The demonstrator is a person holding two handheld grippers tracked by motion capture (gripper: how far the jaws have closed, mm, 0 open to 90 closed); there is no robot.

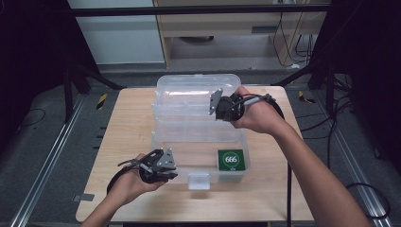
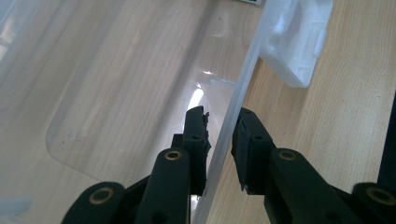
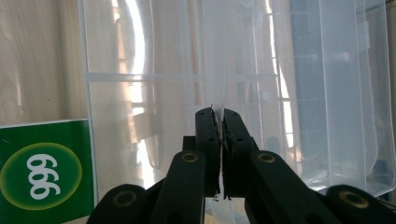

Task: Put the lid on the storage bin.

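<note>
With the clear plastic storage box (image 1: 198, 156) lying open in the middle of the table (image 1: 118, 142), we pinched its front wall in the left hand-held gripper (image 2: 219, 140) to steady it while the right hand-held gripper (image 3: 218, 122) clamped its raised lid (image 1: 189, 97), apparently to swing it.

**Black two-jaw grippers, bare forearms**

The left gripper (image 1: 166, 176), at seven o'clock on the table in the high view, is black with a grey three-cornered plate on top; a black cable loops from it toward six o'clock. The right gripper (image 1: 213, 109), near one o'clock, carries the same grey plate, and its black cable runs down along the arm. Both forearms are bare, with no sleeves in sight. In the gripper views the jaws are matte black bars with brass-coloured rivets at their pivots and ribbed black pads (image 2: 198, 135).
</note>
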